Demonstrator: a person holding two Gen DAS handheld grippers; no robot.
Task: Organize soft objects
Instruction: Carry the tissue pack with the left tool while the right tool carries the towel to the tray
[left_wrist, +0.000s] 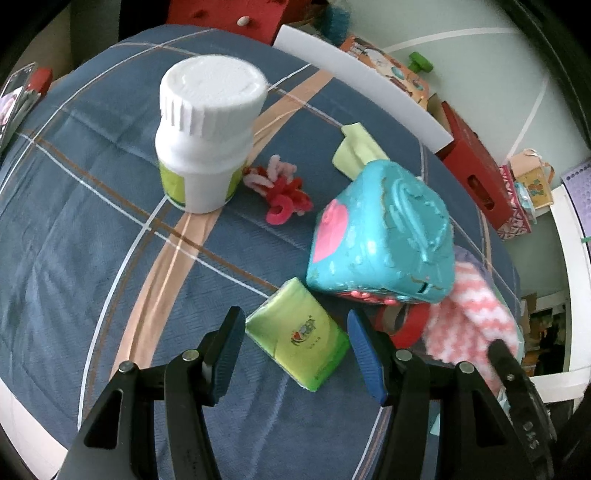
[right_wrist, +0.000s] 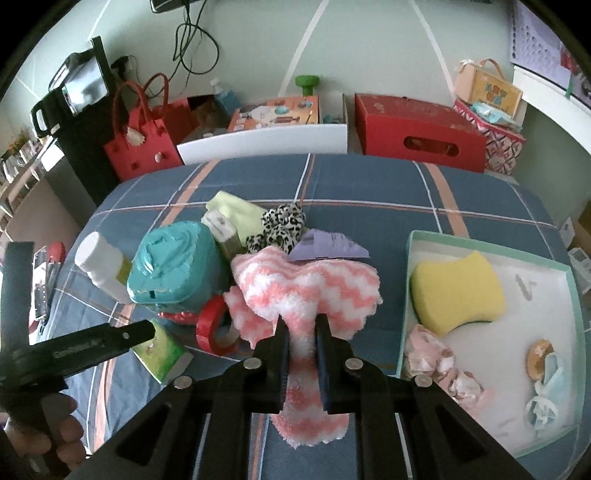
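At far left stands a white bottle (left_wrist: 207, 136) on the plaid bedspread (left_wrist: 74, 221). My left gripper (left_wrist: 295, 354) hovers with jaws spread wide either side of a green tissue pack (left_wrist: 297, 338), whose long axis runs diagonally between them. Further right, my right gripper (right_wrist: 301, 343) is clamped on a pink-and-white fuzzy sock (right_wrist: 306, 291). The mint-rimmed tray (right_wrist: 410, 266) holding a yellow sponge (right_wrist: 458, 291) lies just right of it, nearer this hand.

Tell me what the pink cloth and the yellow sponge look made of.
Pink cloth: fuzzy chenille-like fabric, going by its shaggy pile and the way it bunches in the right gripper. Yellow sponge: likely matte foam with a dark scouring layer showing underneath.
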